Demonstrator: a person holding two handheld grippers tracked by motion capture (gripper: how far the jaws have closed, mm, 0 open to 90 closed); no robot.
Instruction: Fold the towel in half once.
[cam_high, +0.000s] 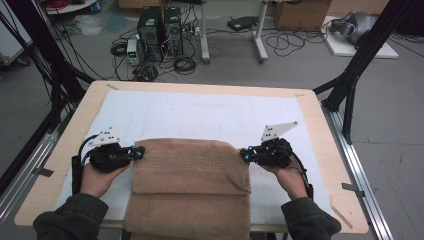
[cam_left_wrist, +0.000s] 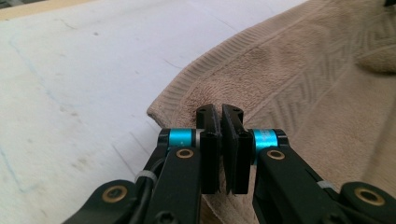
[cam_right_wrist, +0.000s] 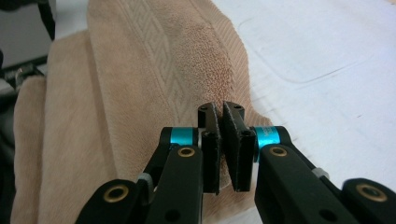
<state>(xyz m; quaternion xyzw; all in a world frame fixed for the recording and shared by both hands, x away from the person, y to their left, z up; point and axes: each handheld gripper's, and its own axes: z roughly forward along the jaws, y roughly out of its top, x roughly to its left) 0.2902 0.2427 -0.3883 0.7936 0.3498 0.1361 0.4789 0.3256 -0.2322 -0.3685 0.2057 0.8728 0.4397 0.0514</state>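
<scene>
**Folding a tan towel, one corner in each tool**

Gripping the towel (cam_high: 192, 172) at its two far corners, the person holds the left tool (cam_high: 141, 152) and the right tool (cam_high: 243, 155) level with each other, one at each side edge of the cloth. Both tools are pinched tight, and the gripper views show the terry pile caught between the black jaws, so each is clamped on a corner of the towel and not just resting beside it.

The towel lies on the near half of the table (cam_high: 65, 150), roughly centred between left and right, over the white sheet (cam_high: 200, 115) that covers most of the tabletop. Its near end hangs past the table's near edge toward the person. A top layer is already doubled over a lower one, its edge running left to right partway down, and the band with the key pattern runs along the far edge between the two tools.

Holding matching corners at the same moment keeps that far edge straight and taut, which seems to be the point of the symmetrical grip: the layer can be carried as one flat panel without sagging in the middle or skewing to one side. Judging by the doubled layer, the fold is under way and the lifted edge has yet to be laid down and squared up with the edges beneath it.

The left hand (cam_high: 100, 177) and right hand (cam_high: 290, 177) come in from the near side.
</scene>
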